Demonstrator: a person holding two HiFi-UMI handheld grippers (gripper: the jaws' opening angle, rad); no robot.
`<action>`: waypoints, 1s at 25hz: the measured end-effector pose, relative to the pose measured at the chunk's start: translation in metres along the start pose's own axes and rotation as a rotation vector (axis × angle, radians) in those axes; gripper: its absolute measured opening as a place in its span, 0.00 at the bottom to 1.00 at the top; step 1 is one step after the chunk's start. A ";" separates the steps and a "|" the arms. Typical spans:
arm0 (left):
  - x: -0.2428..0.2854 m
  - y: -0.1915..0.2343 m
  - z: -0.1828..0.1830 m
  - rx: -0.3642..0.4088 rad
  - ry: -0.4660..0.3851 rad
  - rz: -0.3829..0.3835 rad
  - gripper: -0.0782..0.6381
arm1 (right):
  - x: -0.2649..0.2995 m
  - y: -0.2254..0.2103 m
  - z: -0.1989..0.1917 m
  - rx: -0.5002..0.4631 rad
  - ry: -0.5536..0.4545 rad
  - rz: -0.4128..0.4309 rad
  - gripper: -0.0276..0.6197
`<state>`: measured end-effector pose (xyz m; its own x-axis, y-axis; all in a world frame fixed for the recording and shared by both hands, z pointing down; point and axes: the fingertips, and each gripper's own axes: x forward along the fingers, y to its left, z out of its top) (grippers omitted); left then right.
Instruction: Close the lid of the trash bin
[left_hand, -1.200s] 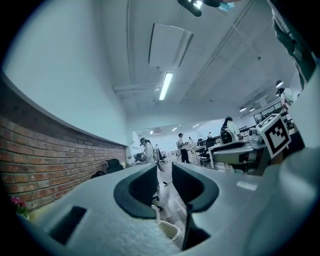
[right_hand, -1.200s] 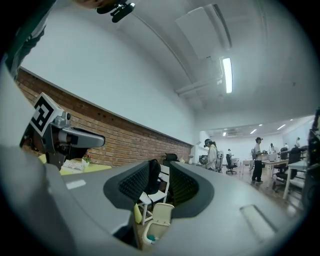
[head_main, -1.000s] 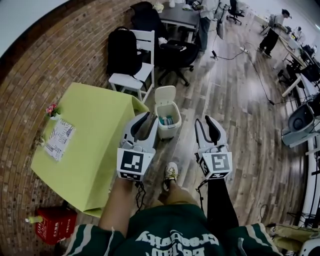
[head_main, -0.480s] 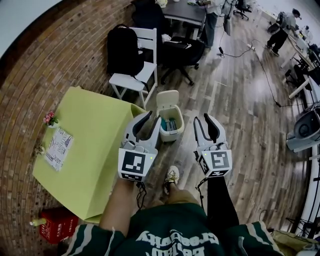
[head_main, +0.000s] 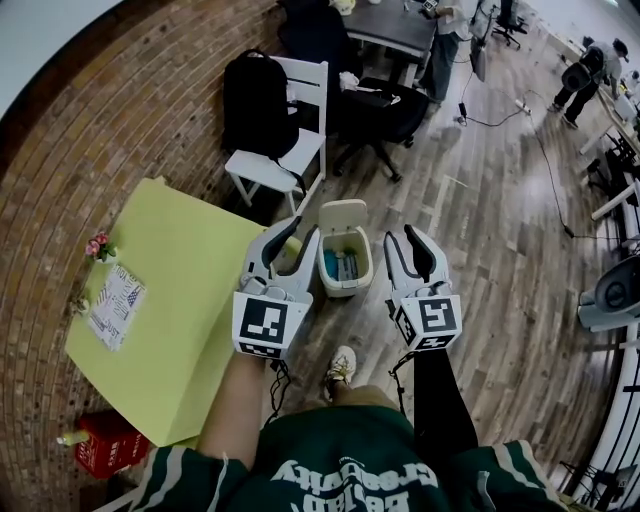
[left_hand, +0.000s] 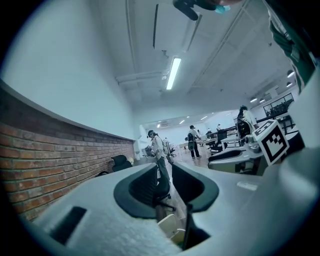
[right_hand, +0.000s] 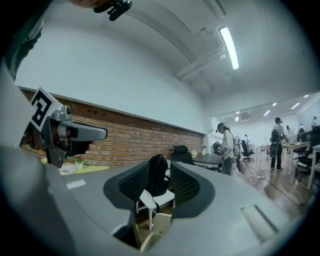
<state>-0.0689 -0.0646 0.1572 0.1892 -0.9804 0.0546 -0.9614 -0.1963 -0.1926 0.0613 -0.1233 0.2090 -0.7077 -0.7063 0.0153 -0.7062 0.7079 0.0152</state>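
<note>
- trash bin (head_main: 345, 272): likely light, stiff plastic that may slide if shoved; small, cream, open, blue stuff inside; on the floor at 12 o'clock, between the grippers.
- lid (head_main: 343, 213): probably smooth and hinged, so push its top edge; stands upright at the bin's 12 o'clock.
- left gripper (head_main: 306, 228), right gripper (head_main: 403, 236): both 2-jaw tongs spread, empty.

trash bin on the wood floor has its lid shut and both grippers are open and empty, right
No. The lid of the trash bin stands open, tipped back; the head view shows it. The bin is on the wood floor, and the left gripper and right gripper are open and empty.
</note>
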 end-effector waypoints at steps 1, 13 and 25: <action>0.006 0.002 -0.002 -0.001 0.005 0.005 0.25 | 0.006 -0.003 -0.002 0.003 0.004 0.007 0.26; 0.064 0.014 -0.015 0.015 0.041 0.020 0.25 | 0.053 -0.052 -0.009 0.043 -0.011 0.002 0.28; 0.074 0.015 -0.016 0.008 0.037 0.009 0.25 | 0.063 -0.047 -0.019 0.061 -0.006 0.021 0.30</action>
<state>-0.0728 -0.1403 0.1738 0.1728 -0.9809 0.0890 -0.9613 -0.1876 -0.2016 0.0505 -0.2007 0.2286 -0.7222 -0.6917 0.0092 -0.6913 0.7212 -0.0456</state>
